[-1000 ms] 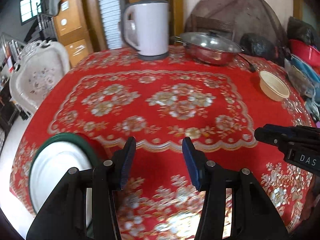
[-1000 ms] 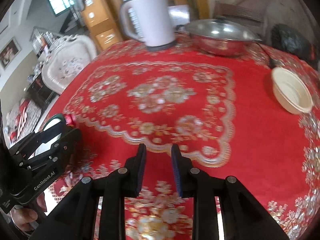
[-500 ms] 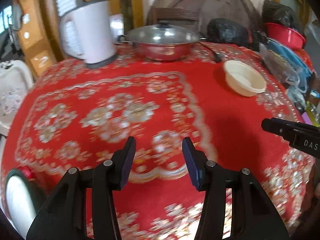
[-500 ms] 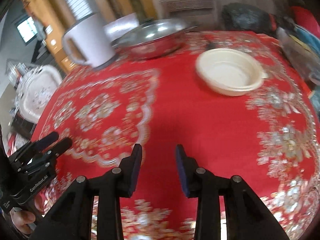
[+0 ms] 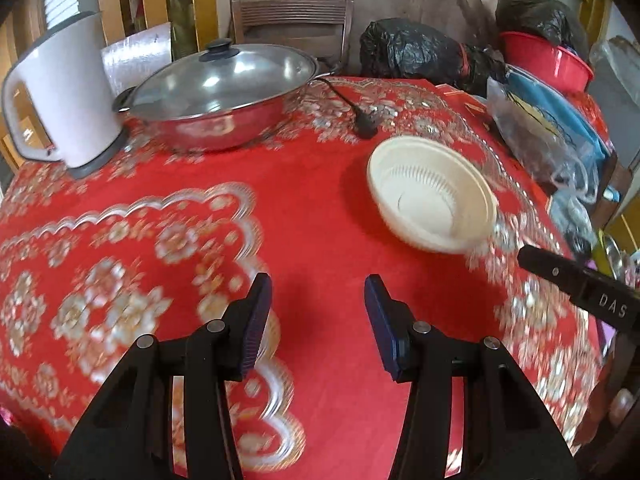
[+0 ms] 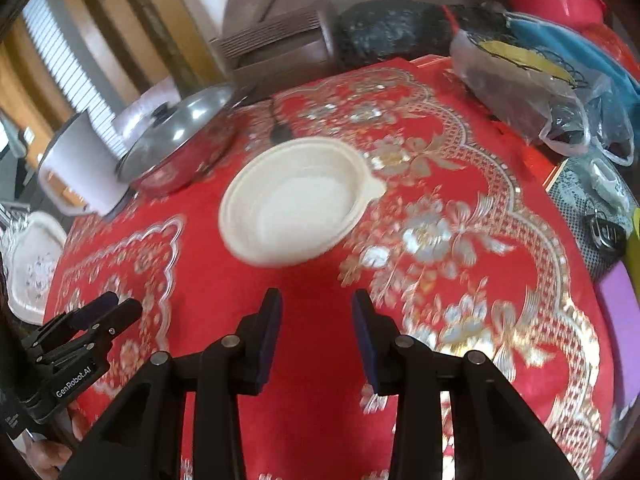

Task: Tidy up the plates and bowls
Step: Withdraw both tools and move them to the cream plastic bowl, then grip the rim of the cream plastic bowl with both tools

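A cream plastic bowl (image 5: 432, 194) stands upright on the red patterned tablecloth (image 5: 304, 216), to the right of centre. In the right wrist view the bowl (image 6: 296, 206) is just ahead of my right gripper (image 6: 316, 326), which is open and empty above the cloth. My left gripper (image 5: 318, 308) is open and empty, with the bowl ahead and to its right. The right gripper's tip shows at the right edge of the left wrist view (image 5: 576, 284). The left gripper shows at the lower left of the right wrist view (image 6: 80, 336).
A lidded steel wok (image 5: 220, 96) and a white electric kettle (image 5: 60, 100) stand at the back left. A black power plug (image 5: 366, 128) lies behind the bowl. Black bags (image 5: 416, 50), plastic bags (image 5: 548, 128) and a red basin (image 5: 548, 64) crowd the right edge.
Both grippers have swung right and forward toward the cream bowl, which is now much nearer. The green-rimmed plate at the left has left the left wrist view. My right gripper's jaws have opened wider.
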Available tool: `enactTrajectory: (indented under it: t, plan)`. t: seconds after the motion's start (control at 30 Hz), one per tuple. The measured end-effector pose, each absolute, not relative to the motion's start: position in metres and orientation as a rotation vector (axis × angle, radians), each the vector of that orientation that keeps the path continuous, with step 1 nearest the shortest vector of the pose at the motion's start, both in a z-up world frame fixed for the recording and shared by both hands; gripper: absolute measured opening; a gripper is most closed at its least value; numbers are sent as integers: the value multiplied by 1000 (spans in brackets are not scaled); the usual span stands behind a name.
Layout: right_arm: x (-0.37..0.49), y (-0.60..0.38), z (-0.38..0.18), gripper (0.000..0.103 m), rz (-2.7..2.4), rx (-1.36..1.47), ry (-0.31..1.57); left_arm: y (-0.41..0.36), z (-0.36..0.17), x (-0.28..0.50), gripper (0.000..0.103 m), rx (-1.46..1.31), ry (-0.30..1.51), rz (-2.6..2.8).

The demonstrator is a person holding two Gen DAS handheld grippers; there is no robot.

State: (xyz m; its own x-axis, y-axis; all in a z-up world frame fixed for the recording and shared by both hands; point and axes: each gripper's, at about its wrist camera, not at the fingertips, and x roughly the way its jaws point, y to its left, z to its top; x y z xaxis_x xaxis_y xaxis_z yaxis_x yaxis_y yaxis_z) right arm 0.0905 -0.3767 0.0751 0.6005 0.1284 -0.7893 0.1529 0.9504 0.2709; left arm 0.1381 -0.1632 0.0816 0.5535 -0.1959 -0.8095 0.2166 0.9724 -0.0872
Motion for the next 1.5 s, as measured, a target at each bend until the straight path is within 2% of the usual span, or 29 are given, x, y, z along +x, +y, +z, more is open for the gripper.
enactTrajectory:
  t: [0.47,1.1,1.17,1.2,1.23,1.27,1.4,1.5]
  plan:
    - [143,-410,57,38,-30,457,962,-209,66,204,48,2,996,-266]
    - [167,-421,27,40,-8,529,983,-242,35,241,48,29,1068,-273]
    - [167,-420,28,38,-12,501,973,-243,33,240,48,42,1069,-259]
    - [168,-418,28,33,-7,481,971,-243,33,239,48,42,1064,-258]
    - [169,-415,27,22,8,470,974,-243,33,237,42,45,1058,-254]
    - [169,-414,26,18,26,473,976,-243,33,236,25,55,1056,-248]
    - [168,-410,27,16,24,432,967,-244,31,232,19,82,1074,-245]
    - [165,-404,31,16,31,403,960,-238,34,227,19,95,1057,-236]
